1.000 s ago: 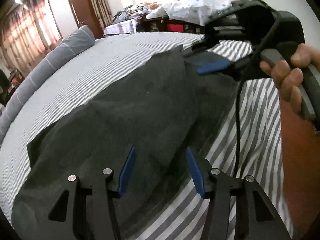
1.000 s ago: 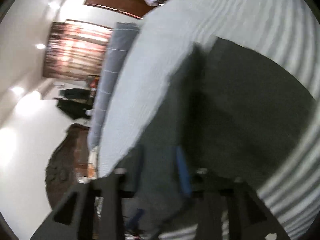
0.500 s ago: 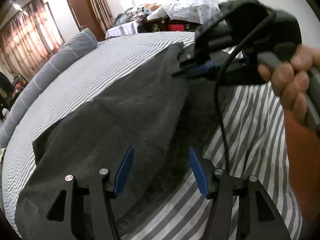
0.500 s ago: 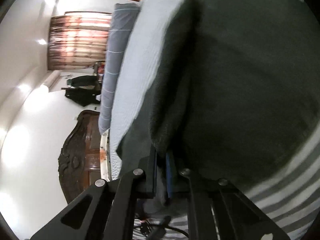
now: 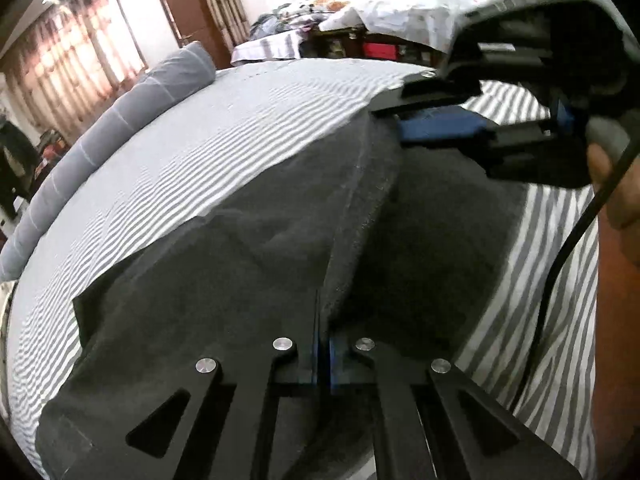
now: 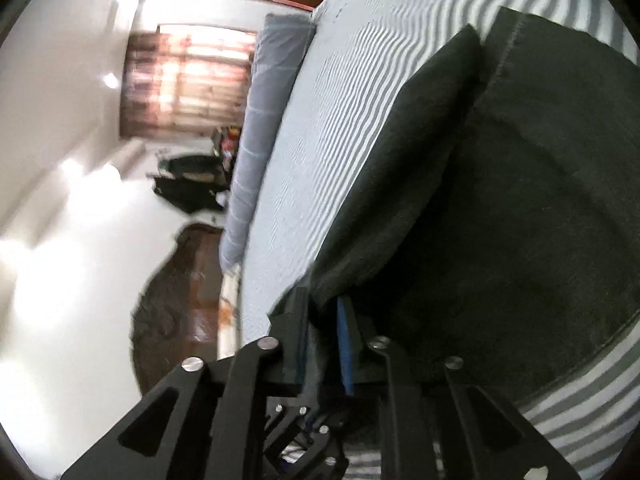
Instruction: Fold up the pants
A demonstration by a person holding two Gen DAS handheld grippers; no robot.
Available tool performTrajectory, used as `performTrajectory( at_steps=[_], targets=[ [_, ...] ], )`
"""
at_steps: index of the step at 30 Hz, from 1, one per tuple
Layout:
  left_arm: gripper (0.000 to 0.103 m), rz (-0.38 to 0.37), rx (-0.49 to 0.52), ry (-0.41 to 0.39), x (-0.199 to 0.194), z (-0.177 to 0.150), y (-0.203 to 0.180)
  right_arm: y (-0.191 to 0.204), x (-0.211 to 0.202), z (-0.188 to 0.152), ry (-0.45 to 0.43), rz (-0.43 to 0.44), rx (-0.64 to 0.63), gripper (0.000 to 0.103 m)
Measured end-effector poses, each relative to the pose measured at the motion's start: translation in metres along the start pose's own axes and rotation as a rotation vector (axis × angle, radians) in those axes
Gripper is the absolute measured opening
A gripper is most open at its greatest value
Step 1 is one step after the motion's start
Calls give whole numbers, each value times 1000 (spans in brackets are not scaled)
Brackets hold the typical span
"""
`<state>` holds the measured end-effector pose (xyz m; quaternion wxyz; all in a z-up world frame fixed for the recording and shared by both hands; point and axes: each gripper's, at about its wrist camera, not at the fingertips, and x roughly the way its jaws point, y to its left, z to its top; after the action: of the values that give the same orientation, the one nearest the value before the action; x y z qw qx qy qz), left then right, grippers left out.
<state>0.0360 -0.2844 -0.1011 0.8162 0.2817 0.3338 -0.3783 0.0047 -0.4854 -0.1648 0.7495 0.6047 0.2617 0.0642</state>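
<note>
Dark grey pants (image 5: 224, 280) lie across a grey-and-white striped bed (image 5: 224, 128). My left gripper (image 5: 322, 344) is shut on the near edge of a raised fold of the pants. My right gripper (image 5: 404, 120) shows at the far end of that same fold, shut on the cloth and lifting it. In the right wrist view my right gripper (image 6: 322, 344) pinches the pants (image 6: 520, 208) between its blue pads, and the cloth hangs off the bed (image 6: 340, 128).
A long grey bolster (image 5: 120, 120) lies along the bed's far left side. A cluttered table with a spotted cloth (image 5: 408, 12) stands beyond the bed. A brown door (image 5: 188, 12) and curtains (image 5: 72, 60) are at the back. A black cable (image 5: 568, 248) hangs from the right gripper.
My left gripper has closed on the near edge of the pants. My right gripper has closed on the far edge and lifted it, raising a ridge of cloth between the two.
</note>
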Motion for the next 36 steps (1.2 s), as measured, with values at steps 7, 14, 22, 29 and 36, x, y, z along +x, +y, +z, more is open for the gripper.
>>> performTrajectory(
  at_steps=[7,14,22,29,36],
  targets=[
    [3,-17,-10,-2,-1,2,5,-35,-6,41,-133,-39,106,28],
    [3,-31,16,-6,-1,-4,-2,-6,8,88,-140,-166,-4,12],
    [3,-54,-16,16,6,-5,4,47,84,103,22,-223,-163,35],
    [3,-61,-31,23,9,-4,7,36,55,104,-28,-248,-166,35],
    [3,-66,-42,37,14,-6,9,-7,28,104,-49,-300,-62,32]
  ],
)
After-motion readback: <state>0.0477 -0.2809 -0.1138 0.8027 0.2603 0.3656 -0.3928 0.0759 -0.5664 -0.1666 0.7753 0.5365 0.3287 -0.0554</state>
